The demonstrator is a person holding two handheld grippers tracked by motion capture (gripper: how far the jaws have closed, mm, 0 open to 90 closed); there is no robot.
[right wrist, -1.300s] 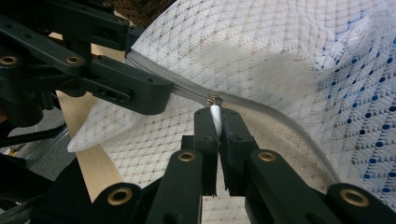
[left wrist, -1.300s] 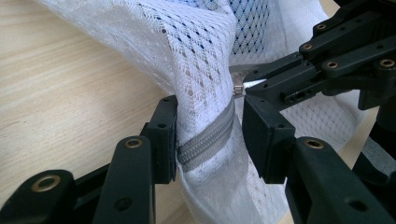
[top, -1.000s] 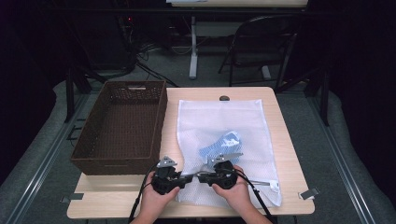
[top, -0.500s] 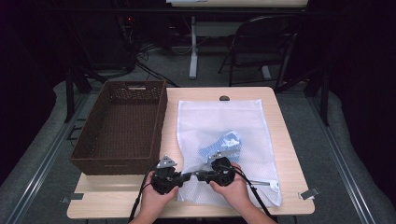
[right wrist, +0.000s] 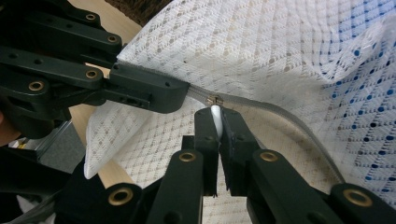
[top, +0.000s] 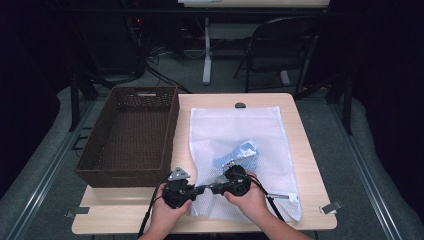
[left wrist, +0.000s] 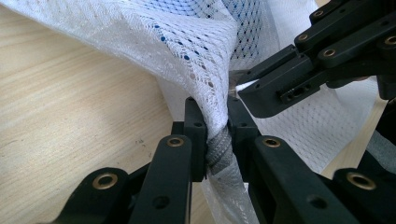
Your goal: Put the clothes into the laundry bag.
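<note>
Working: the zipper (right wrist: 261, 106) on a white mesh bag (top: 240, 135), both grippers bunched at its near-left corner on the table (top: 310, 150).
Bag spot: lies flat right of the basket (top: 130, 135), with something blue and white (top: 239, 154) inside showing through the mesh.
Left gripper (left wrist: 215, 122): clamped on the bunched mesh and the grey zipper tape, jaws tight on both sides in its own view.
Right gripper (right wrist: 215, 122): pinched shut on the little white pull tab (right wrist: 215, 112), slider (right wrist: 214, 100) sitting right at the jaw tips.
Risk 1: that tab is tiny and slick-looking, held just by the jaw tips. My guess is a pull that angles off the zipper line slides the jaws right off it.
Risk 2: mesh is puffed up close to the slider. Looks like it could get eaten by the teeth and jam things if the tape isn't kept taut.
Risk 3: left grip has more netting than tape. If it slips, I reckon the whole bag just drags along with the right hand instead of unzipping.
Risk 4: the two grippers are nearly touching, so a twist could knock one into the other.
Basket: empty as far as I can see, well clear of the action.
</note>
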